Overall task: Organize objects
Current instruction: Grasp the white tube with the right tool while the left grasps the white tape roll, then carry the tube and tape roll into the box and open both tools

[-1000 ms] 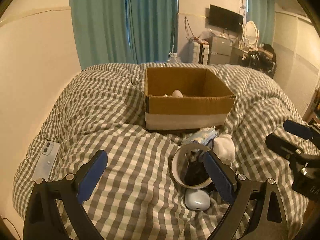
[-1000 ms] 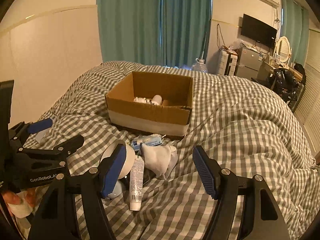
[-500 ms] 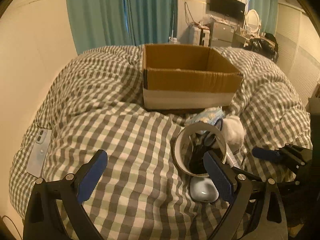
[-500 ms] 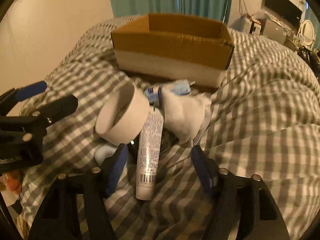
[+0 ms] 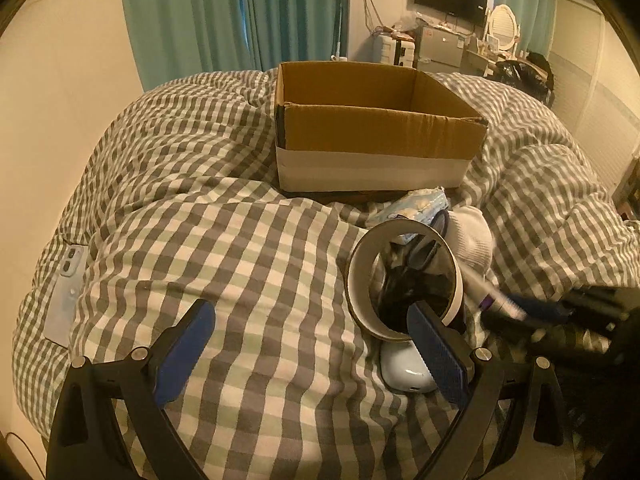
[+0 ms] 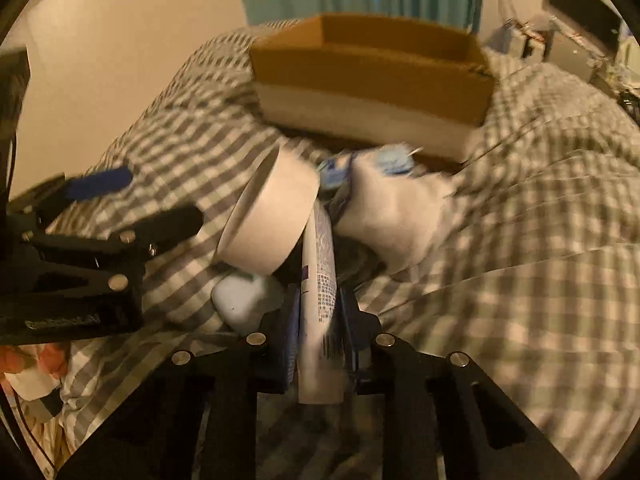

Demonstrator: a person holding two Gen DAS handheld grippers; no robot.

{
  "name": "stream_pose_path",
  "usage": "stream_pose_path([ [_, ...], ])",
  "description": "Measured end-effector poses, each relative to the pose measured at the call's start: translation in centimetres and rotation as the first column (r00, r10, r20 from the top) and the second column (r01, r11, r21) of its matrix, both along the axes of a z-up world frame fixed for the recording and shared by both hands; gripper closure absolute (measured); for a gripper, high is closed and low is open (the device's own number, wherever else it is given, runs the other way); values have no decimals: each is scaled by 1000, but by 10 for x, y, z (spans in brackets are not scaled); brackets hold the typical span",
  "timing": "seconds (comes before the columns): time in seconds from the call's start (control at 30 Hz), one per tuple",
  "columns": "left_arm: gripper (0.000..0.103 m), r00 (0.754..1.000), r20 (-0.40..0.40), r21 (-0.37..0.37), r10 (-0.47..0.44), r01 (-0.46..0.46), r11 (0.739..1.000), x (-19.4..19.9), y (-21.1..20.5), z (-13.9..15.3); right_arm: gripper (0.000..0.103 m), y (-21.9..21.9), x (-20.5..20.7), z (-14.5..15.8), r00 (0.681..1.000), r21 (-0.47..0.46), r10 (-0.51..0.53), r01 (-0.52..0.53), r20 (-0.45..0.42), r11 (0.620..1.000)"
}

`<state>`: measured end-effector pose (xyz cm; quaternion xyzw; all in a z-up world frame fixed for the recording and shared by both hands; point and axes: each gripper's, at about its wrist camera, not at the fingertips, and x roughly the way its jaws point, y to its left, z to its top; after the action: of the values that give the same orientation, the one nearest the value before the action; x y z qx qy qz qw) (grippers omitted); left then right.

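Right wrist view: the right tool [image 6: 319,332] pinches a white printed plastic tube [image 6: 320,284] low in the frame, its far end among the pile on the grey checked bed quilt [image 6: 540,240]. One brown cardboard box [image 5: 376,128] waits at upper centre, its contents hidden. Loose items number one wide white tape roll [image 5: 404,276], one pale blue case [image 5: 404,372], one white cloth [image 5: 470,236] and one blue packet [image 5: 416,206]. Sorting looks far from finished. The left tool [image 5: 316,354] hangs spread, empty.
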<state>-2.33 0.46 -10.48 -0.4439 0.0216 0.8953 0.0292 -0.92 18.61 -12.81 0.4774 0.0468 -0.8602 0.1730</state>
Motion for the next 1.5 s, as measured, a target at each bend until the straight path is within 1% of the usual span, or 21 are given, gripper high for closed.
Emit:
stream_pose_path([
  [0.17,3,997,-5,6,-72,72,997,4,14,1,84,21,6,26,994,30,-67,70,-89,997],
  [0.27,3,993,27,6,-115,115,993,2,25,-3,84,30,6,32,987,34,-107,112,-118,993],
  [0.33,3,989,39,1,-141,141,990,1,33,-5,84,38,4,33,984,36,-127,132,-128,991],
  [0.43,2,986,54,-36,-159,161,986,-4,47,-8,84,50,0,30,982,22,-150,154,-118,988],
  [0.53,2,986,76,-41,-149,152,987,-14,52,-16,84,55,1,25,984,-4,-148,148,-103,989],
  [0.6,1,988,106,-13,-116,118,993,-26,50,-23,84,55,1,23,985,-6,-141,142,-98,990],
  [0.7,1,988,123,82,-89,79,993,-43,47,-27,84,53,0,19,987,-7,-131,131,-93,991],
  [0.77,1,987,139,112,-82,66,991,-51,50,-33,84,53,-1,16,988,-10,-128,128,-85,992],
  [0.83,1,984,156,90,-89,76,993,-56,57,-39,84,54,-1,14,989,-11,-128,127,-78,992],
  [0.9,1,980,176,26,-92,89,996,-58,65,-47,84,53,-1,13,989,-10,-126,125,-75,992],
  [0.93,1,979,183,5,-93,94,996,-58,68,-50,84,53,-1,13,989,-9,-126,125,-74,992],
  [0.97,3,978,179,0,-105,107,994,-56,71,-50,84,52,-1,13,989,-7,-125,125,-73,992],
  [1.0,10,978,173,6,-118,119,993,-54,72,-49,84,52,-1,13,989,-6,-125,125,-73,992],
  [1.03,14,977,168,19,-132,131,991,-52,72,-48,84,52,-1,13,989,-5,-126,126,-73,992],
  [1.07,15,976,165,31,-141,138,990,-51,72,-47,84,52,-1,13,989,-6,-125,125,-73,992],
  [1.23,16,983,135,30,-124,121,992,-42,67,-42,84,51,0,13,989,4,-124,125,-77,992],
  [1.5,16,994,54,-25,-93,95,995,-20,59,-19,84,47,5,16,986,33,-124,128,-108,991],
])
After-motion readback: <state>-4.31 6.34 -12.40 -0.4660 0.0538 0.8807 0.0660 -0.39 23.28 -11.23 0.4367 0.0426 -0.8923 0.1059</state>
